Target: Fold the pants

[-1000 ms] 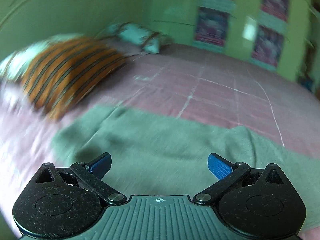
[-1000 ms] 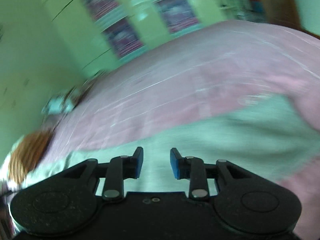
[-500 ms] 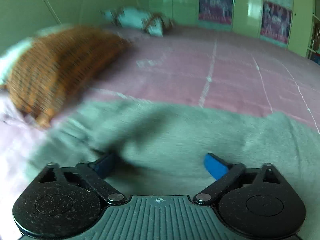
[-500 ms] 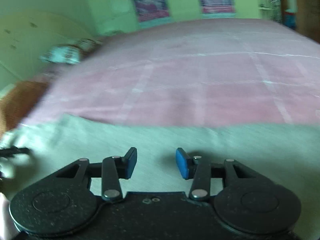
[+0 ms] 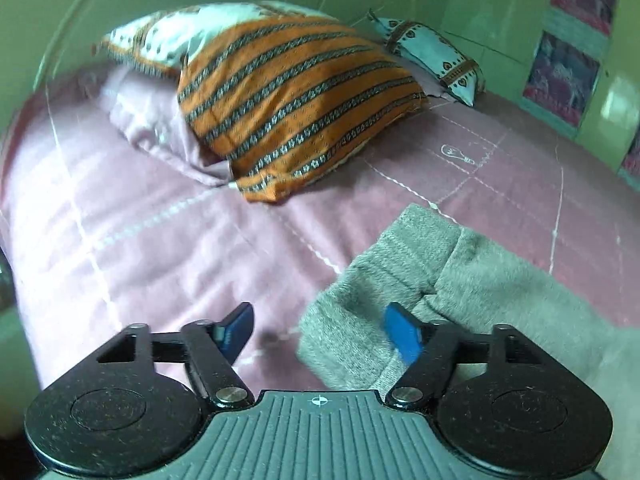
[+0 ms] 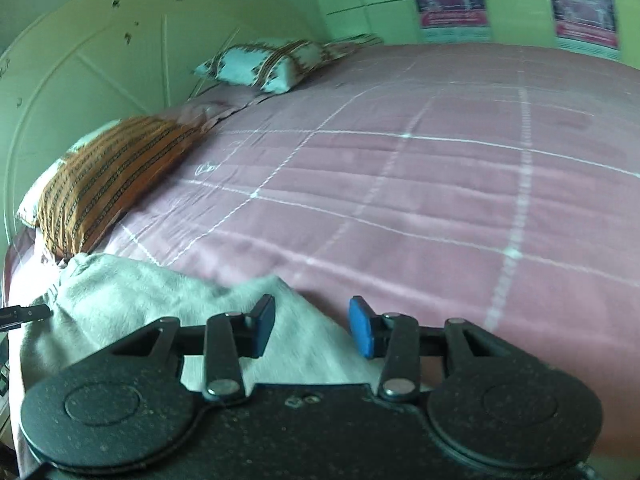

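Observation:
Grey fleece pants [image 5: 472,280] lie on the pink bedspread [image 5: 160,240]. In the left wrist view their ribbed end lies at the lower right. My left gripper [image 5: 320,330] is open and empty just above that end's left edge, its right finger over the fabric. In the right wrist view the pants [image 6: 140,300] lie at the lower left. My right gripper [image 6: 312,322] is open and empty above the pants' right edge.
An orange striped pillow [image 5: 292,96] lies on a pink one beyond the pants, also in the right wrist view [image 6: 104,184]. A white patterned pillow [image 6: 268,62] sits by the green wall. The left gripper's tip [image 6: 24,314] shows at the left edge.
Both grippers have swung left along the pants; the left now sits at the ribbed end near the orange pillow. The right gripper's fingers have opened wider.

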Tool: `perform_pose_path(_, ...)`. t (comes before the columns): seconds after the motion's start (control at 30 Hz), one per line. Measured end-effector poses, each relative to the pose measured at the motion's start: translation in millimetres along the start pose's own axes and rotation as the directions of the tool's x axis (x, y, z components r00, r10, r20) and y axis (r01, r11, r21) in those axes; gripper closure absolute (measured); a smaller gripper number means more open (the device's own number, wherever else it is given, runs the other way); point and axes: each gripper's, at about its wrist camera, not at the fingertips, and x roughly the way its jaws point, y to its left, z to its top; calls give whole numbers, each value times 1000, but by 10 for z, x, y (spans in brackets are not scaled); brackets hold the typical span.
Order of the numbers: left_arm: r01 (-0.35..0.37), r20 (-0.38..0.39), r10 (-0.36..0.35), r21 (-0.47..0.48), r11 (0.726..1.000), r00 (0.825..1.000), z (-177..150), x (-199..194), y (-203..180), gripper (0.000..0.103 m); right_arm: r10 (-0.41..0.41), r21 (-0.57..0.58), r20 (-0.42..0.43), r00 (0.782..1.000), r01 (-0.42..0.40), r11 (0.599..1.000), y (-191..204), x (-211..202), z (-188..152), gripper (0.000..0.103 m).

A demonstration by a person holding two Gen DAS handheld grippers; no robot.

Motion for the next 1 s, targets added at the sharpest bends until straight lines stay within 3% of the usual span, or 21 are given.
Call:
perform_pose_path(0.1,52,4,-52,-20,998,999,-49,56,-13,59,30,-26,-29,999,-31,999,55,192,45,69)
perform_pose_path(0.23,70,15,-69,-45,997,997,-21,58,9,67,46,-65,-50,998,-49,997,133,377,35,70)
perform_pose_path(0.3,76,25,-74,-61,995,997,-14,46,46,70,55,-87,-54,997,-59,994,179,392,9,81)
perform_pose_path(0.33,76,34,-73,-67,995,997,-19,27,55,73,58,-108,-51,997,-64,992,227,389,-6,94)
perform_pose_path(0.4,78,50,-74,-78,994,996,-23,-5,67,76,24,-164,-28,999,-28,986,336,367,-41,98)
perform_pose_path(0.47,90,76,-83,-96,991,994,-13,-71,97,88,1,-179,-1,1000,-1,984,390,333,-50,102)
perform_pose_path(0.57,93,106,-86,-68,993,991,50,-200,89,88,2,-184,42,999,5,983,455,257,-1,103)
perform_pose_path(0.63,65,63,-60,-68,996,996,13,-126,133,88,7,-181,58,998,4,984,454,276,8,103)
perform_pose_path(0.7,78,41,-73,-133,988,996,-103,-29,289,85,-52,-195,-28,998,45,980,420,513,-70,103)
perform_pose_path(0.73,78,46,-73,-127,989,996,-129,-34,299,84,-56,-199,-28,998,50,979,410,537,-102,103)
perform_pose_path(0.9,65,96,-56,-93,993,994,-22,-221,233,83,-64,-211,88,994,82,974,514,212,-47,101)
perform_pose_path(1.0,12,180,2,-73,997,984,100,-458,187,83,-63,-176,149,987,89,980,479,-87,13,98)
